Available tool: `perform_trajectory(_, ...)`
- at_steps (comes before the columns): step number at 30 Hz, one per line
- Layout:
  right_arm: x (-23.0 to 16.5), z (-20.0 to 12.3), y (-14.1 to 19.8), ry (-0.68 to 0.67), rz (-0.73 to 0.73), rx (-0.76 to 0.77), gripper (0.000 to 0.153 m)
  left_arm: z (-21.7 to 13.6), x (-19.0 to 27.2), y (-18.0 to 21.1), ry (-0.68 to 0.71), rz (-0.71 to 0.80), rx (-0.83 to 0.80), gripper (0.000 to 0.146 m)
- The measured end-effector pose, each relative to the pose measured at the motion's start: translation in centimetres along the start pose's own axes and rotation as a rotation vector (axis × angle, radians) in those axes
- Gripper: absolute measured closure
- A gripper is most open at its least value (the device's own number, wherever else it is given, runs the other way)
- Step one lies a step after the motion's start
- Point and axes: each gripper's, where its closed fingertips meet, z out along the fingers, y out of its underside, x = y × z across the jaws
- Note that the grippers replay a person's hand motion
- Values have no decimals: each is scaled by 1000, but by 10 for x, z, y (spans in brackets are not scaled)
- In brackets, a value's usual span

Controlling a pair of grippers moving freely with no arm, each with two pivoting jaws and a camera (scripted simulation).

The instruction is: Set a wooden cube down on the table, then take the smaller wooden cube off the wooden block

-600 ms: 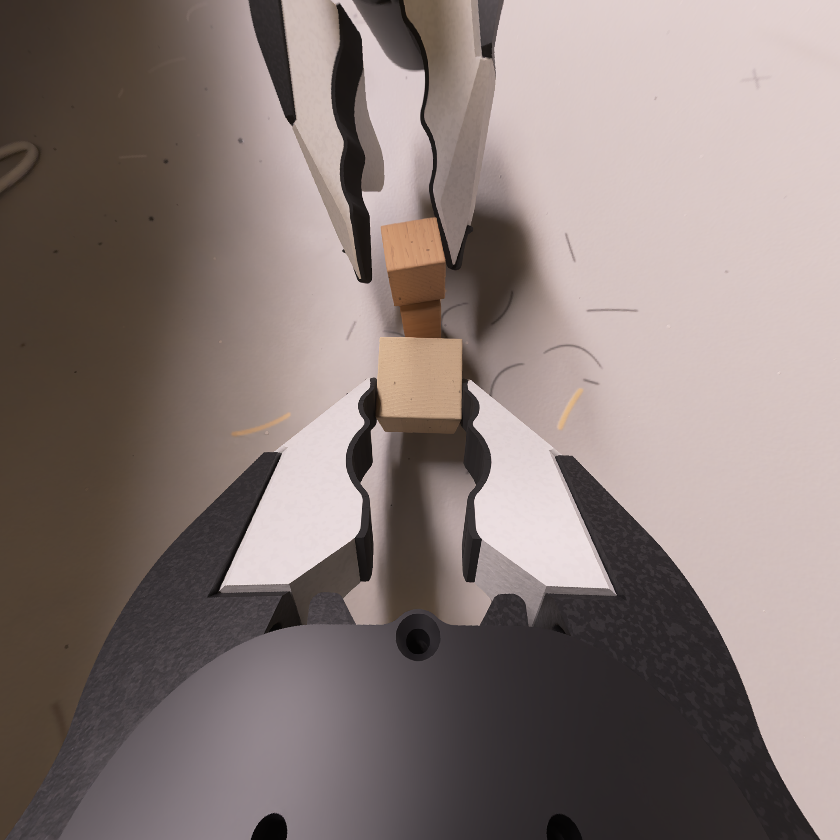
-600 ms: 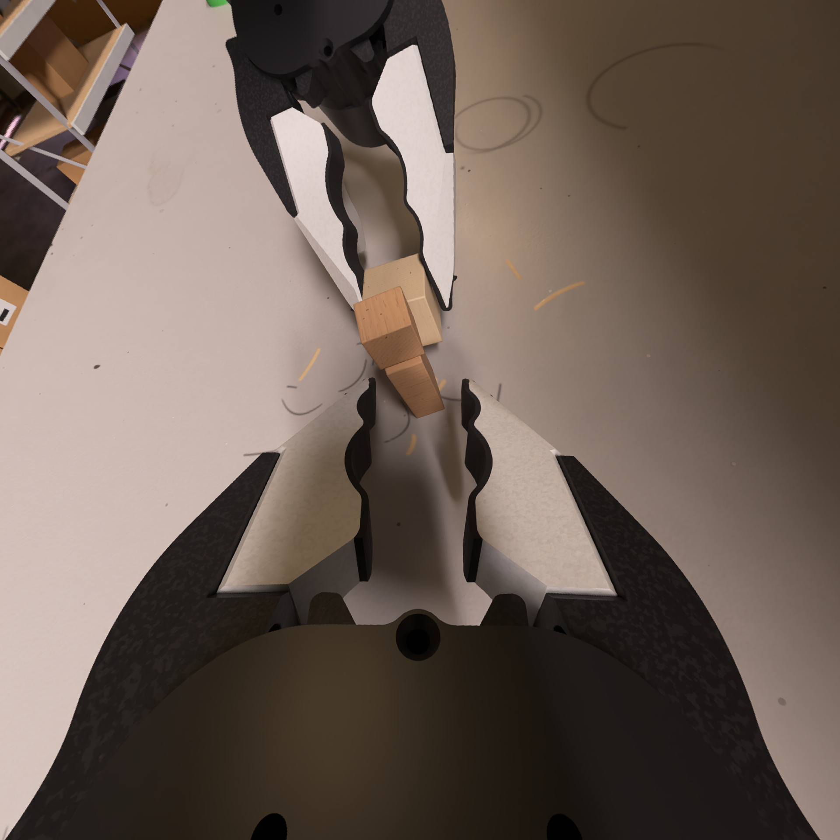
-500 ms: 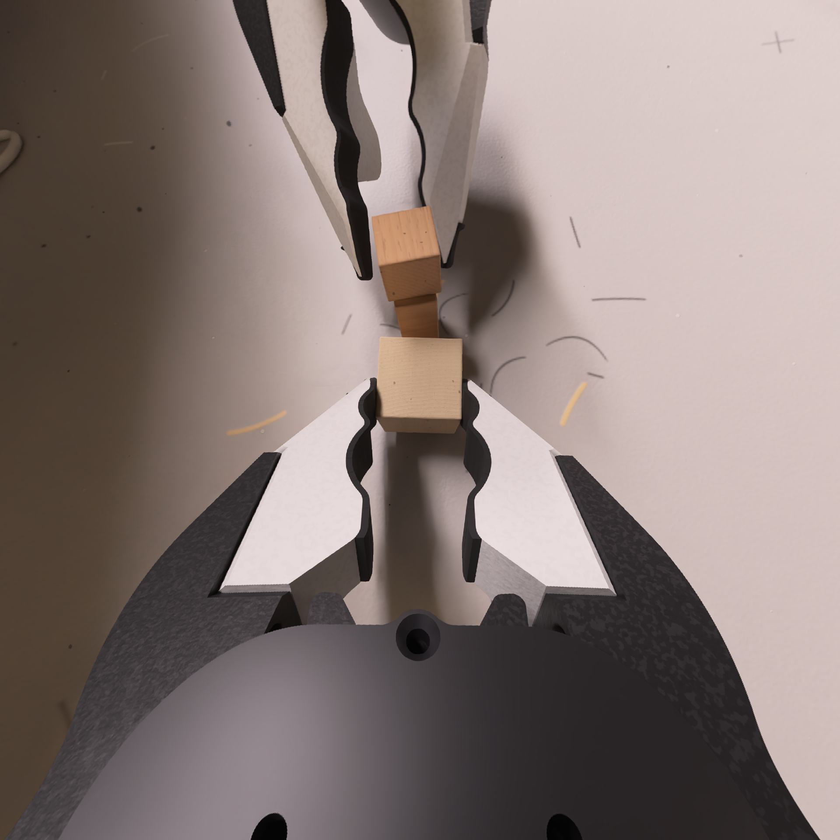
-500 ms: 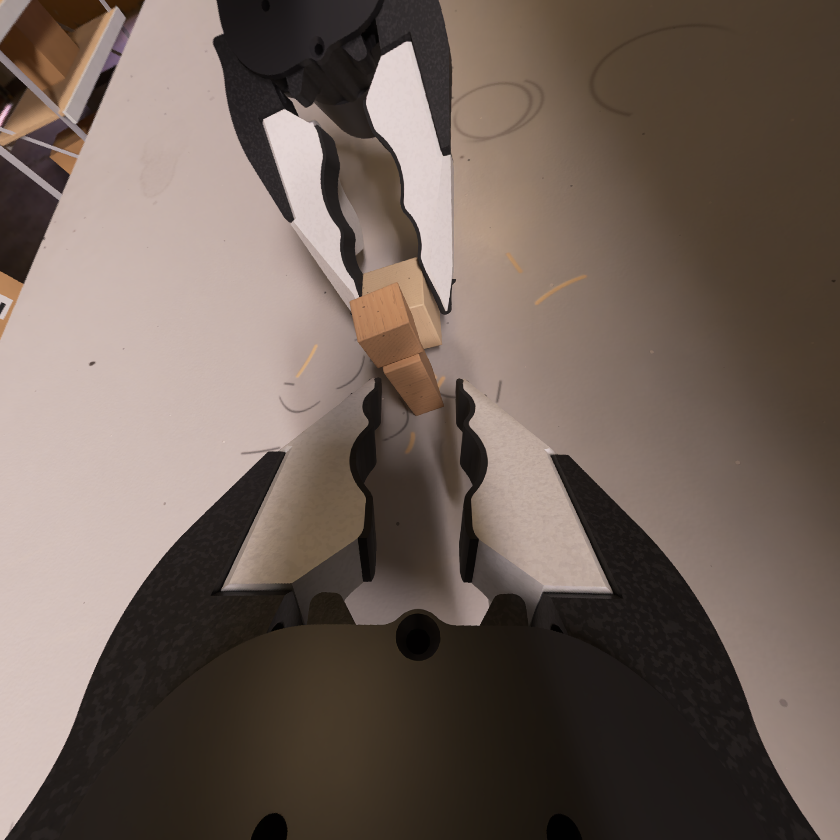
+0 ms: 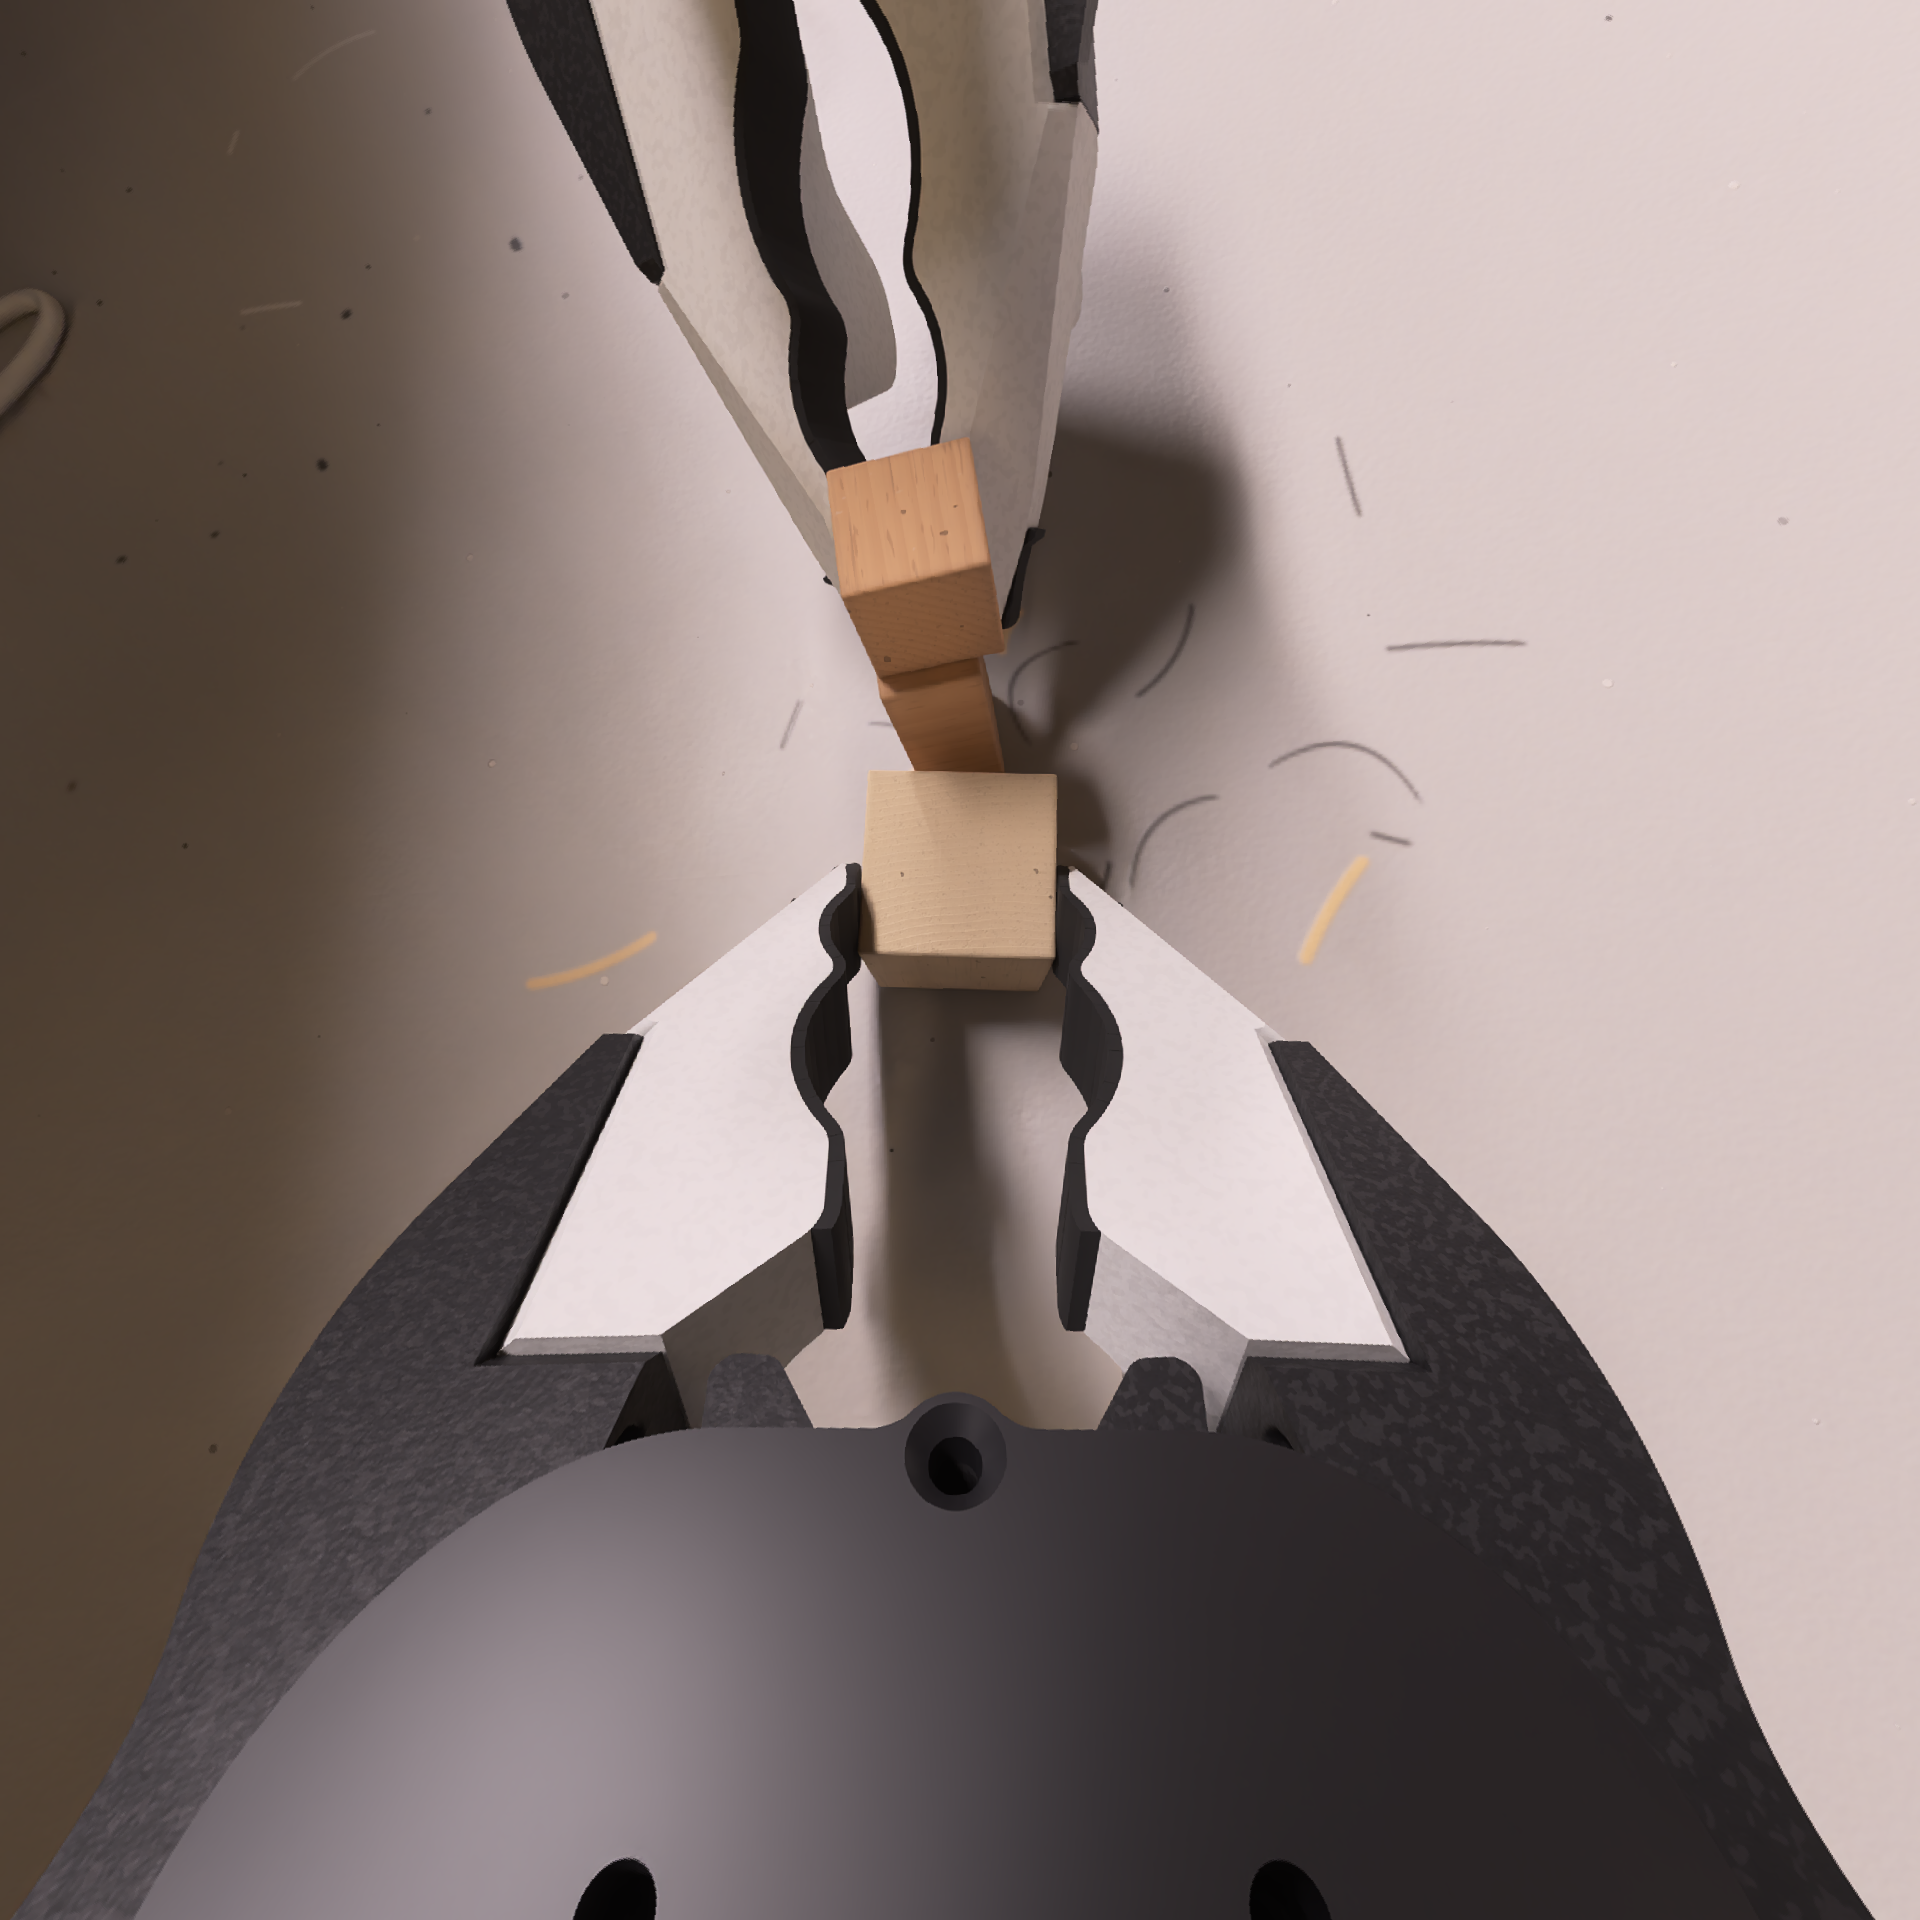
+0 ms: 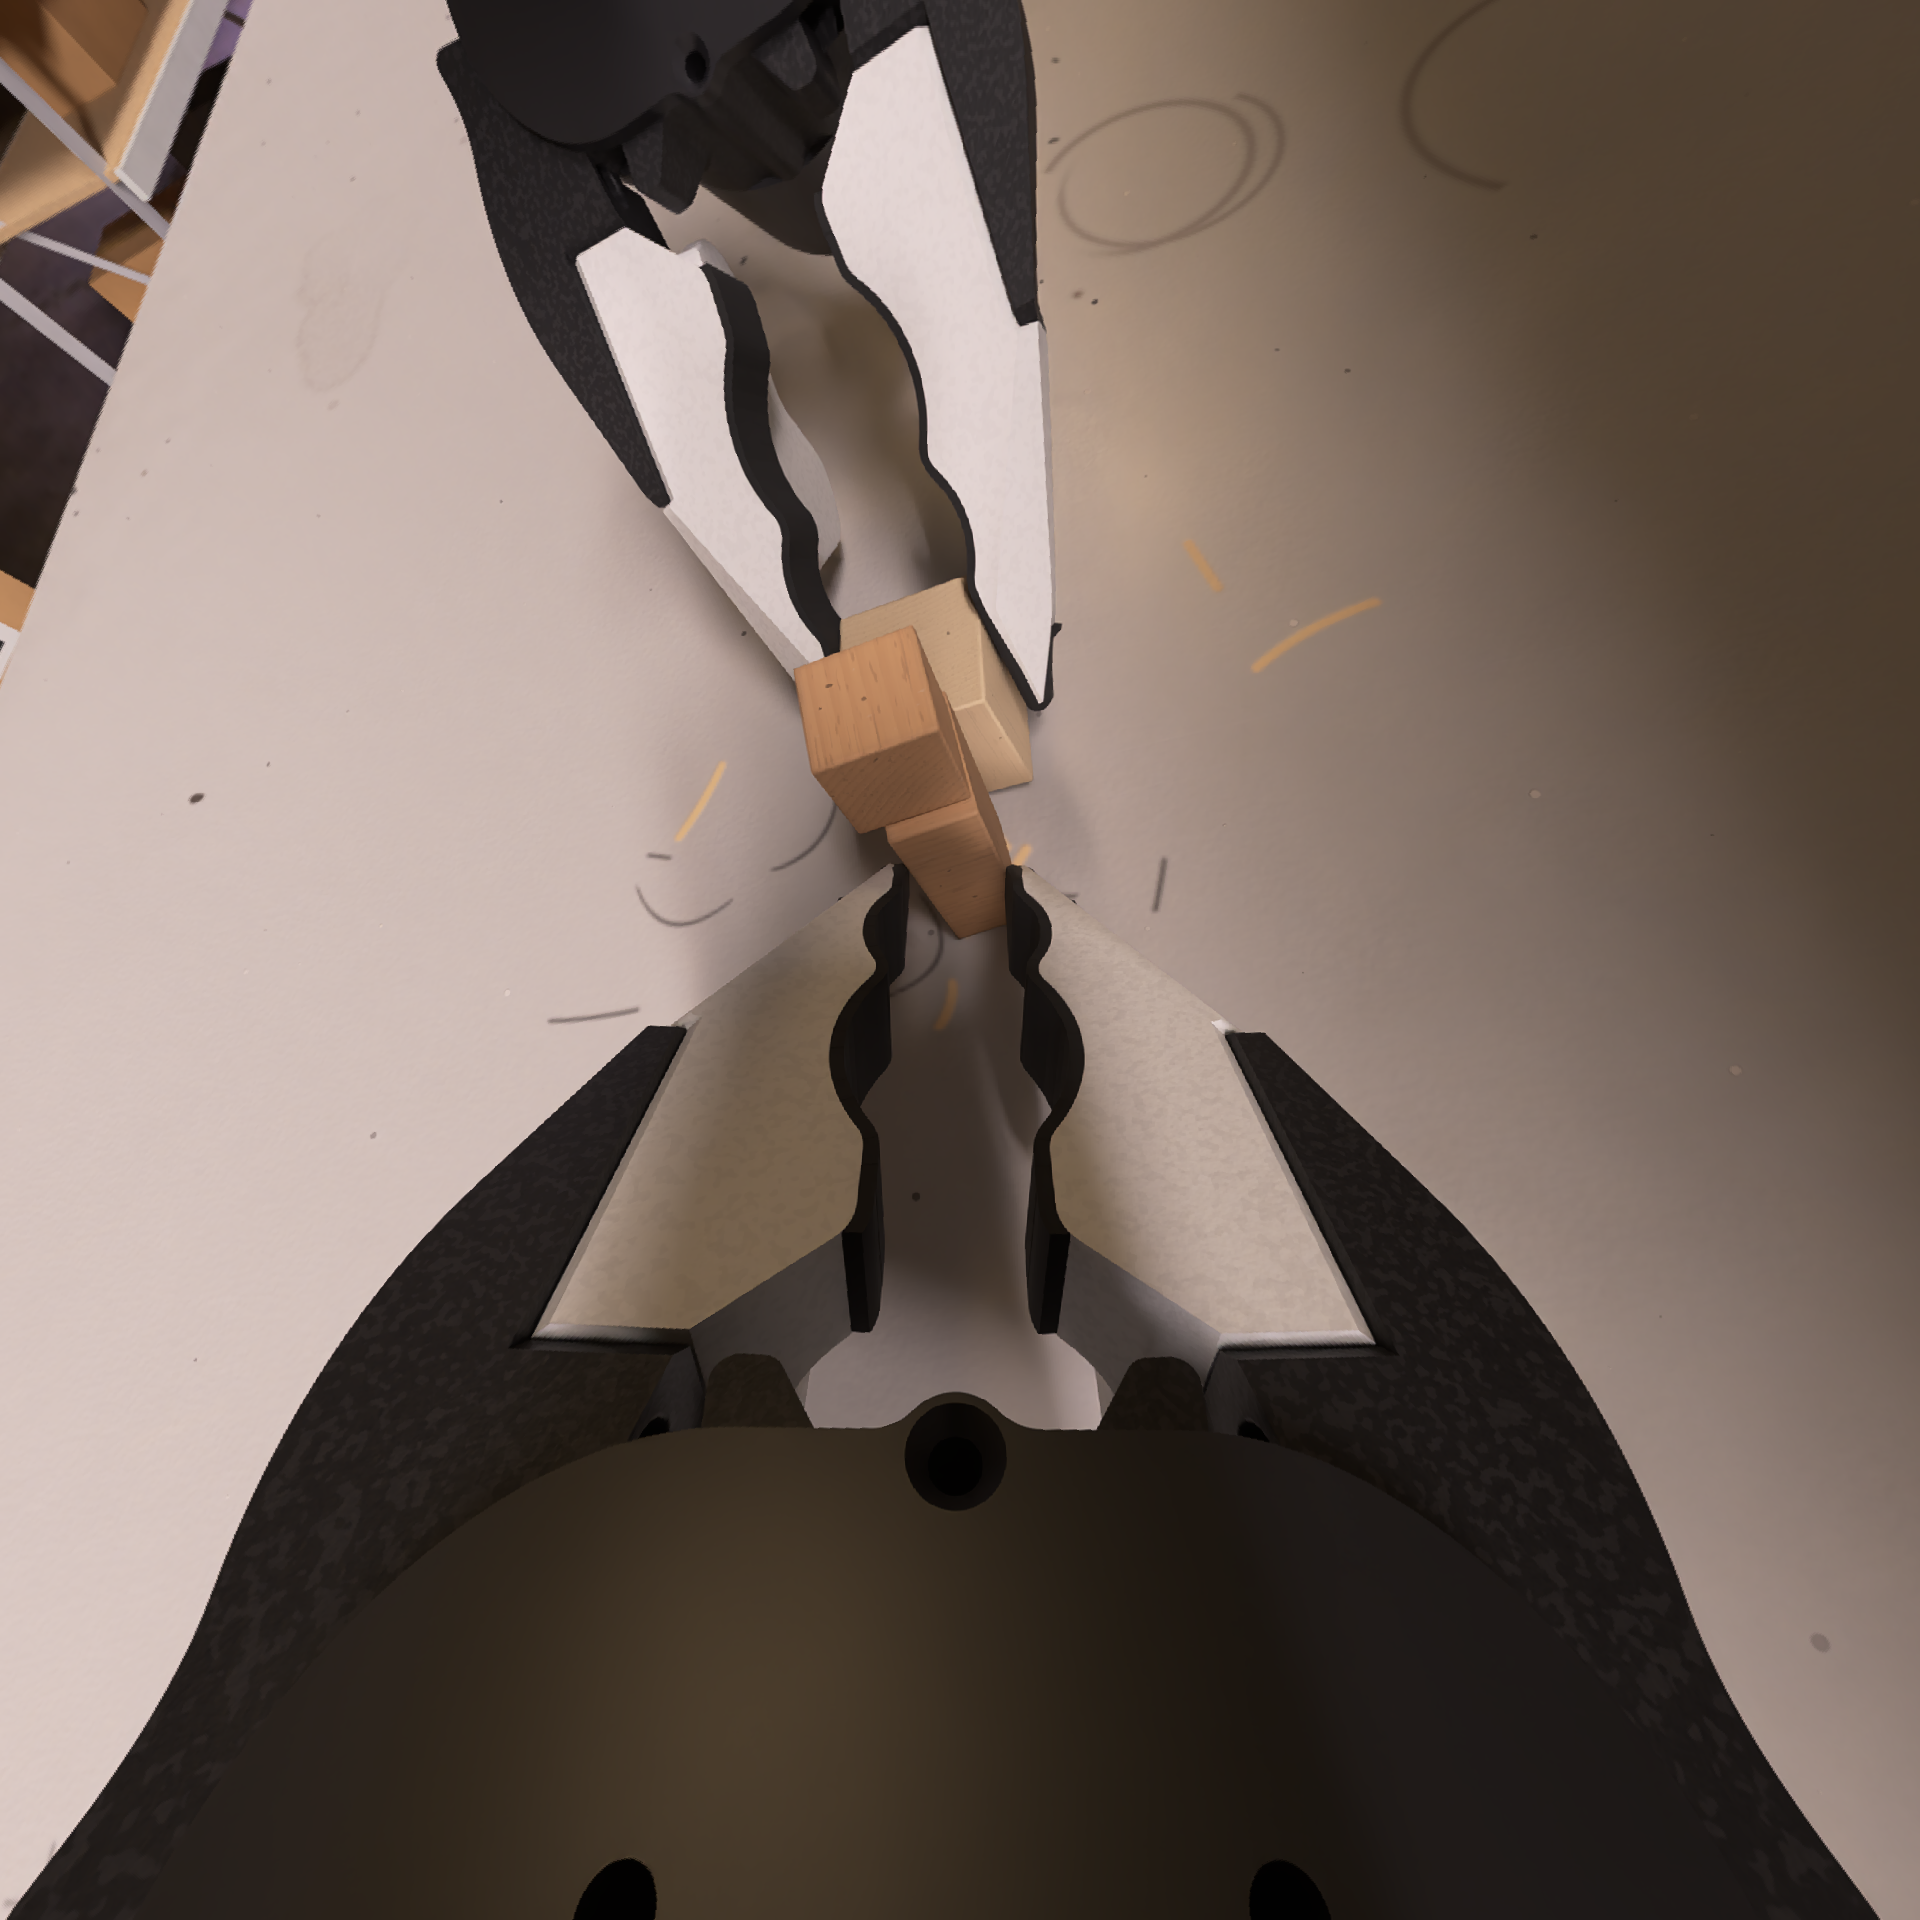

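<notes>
Our left gripper (image 5: 958, 883) clamps the pale cube (image 5: 958, 878); at twelve o'clock our right gripper (image 6: 954, 883) seemingly pinches the block (image 6: 956, 868), needing a lift.

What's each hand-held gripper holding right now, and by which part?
The left hand-held gripper pinches the pale cube by two opposite sides at its fingertips. The right hand-held gripper flanks the darker cube; a grip cannot be told.
</notes>
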Motion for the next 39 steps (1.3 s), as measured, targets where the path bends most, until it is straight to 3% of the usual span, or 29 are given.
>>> perform_trajectory(13, 0, -1, -1, -19, 22, 12, 128, -3, 0, -3, -5, 6, 41, 109)
perform_trajectory(15, 0, -4, -4, -29, 33, 41, 125, -9, -1, -8, 3, -9, 97, 103)
perform_trajectory(25, -8, -30, -22, -59, 6, 275, 110, -29, -12, -49, 34, -299, 412, 90)
perform_trajectory(31, -19, -32, -25, -35, -77, 303, 107, -19, -4, -58, 29, -305, 402, 91)
perform_trajectory(39, -27, -36, -29, -47, -130, 349, 106, 3, -5, -53, -37, -252, 256, 95)
